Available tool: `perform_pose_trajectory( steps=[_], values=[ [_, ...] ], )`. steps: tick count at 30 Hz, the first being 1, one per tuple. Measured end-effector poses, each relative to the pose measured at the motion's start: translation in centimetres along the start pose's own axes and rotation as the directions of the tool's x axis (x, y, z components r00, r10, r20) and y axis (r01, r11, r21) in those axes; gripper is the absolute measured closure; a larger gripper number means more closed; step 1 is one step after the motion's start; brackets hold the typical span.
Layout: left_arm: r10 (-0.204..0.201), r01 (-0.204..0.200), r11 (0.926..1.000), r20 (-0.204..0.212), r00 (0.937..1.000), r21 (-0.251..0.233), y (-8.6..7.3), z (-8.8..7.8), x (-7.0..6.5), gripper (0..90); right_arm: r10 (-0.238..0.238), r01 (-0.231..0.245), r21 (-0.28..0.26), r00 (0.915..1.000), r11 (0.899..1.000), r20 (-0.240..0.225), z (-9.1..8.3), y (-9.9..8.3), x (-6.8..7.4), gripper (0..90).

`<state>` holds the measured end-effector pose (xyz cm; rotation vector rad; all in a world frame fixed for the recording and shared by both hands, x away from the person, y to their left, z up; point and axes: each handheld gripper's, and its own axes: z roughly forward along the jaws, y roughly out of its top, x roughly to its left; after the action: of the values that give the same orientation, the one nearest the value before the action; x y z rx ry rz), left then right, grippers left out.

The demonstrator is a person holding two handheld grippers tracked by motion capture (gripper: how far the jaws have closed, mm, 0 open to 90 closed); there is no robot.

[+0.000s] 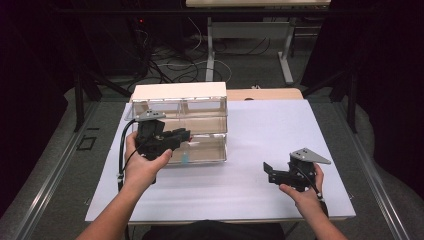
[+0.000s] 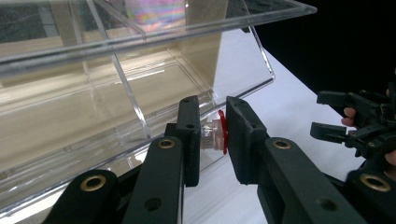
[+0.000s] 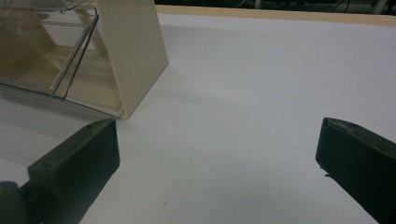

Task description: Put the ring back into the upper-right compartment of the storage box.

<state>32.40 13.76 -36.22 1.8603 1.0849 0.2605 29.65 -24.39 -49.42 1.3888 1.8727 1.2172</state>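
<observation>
A clear plastic organizer with cream sides and two tiers of bins stands at the table's back left. My left gripper is raised in front of its lower bin, shut on a small clear piece with a red rim. In the left gripper view the jaws pinch that piece just before the bin's clear front wall. My right gripper rests low over the white table at the front right, its jaws wide open with nothing between them. Something small and pale blue lies in the lower bin.
The white table sheet stretches bare between the organizer and the right gripper. The organizer's cream side wall stands ahead and to the left of the right gripper. Beyond the table's far edge are desk legs and cables on the floor.
</observation>
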Motion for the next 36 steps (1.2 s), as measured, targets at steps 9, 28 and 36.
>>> perform_pose_trajectory(
  steps=[9,28,36],
  values=[
    [-0.021,0.021,0.9996,-0.004,0.9998,-0.02,0.7,1.1,0.1,76.8,0.002,-0.002,0.001,1.0,1.0,0.0,0.0,0.0,0.0,0.0],
    [-0.065,0.065,0.9978,-0.006,0.9978,-0.014,1.7,4.0,-0.3,76.8,0.0,0.0,-0.002,1.0,1.0,-0.003,0.0,0.0,-0.1,0.0],
    [-0.084,0.083,0.9963,-0.031,0.996,-0.02,1.8,4.8,-0.2,76.7,0.0,0.0,-0.001,1.0,1.0,-0.004,0.0,0.0,-0.1,0.0]
  ],
)
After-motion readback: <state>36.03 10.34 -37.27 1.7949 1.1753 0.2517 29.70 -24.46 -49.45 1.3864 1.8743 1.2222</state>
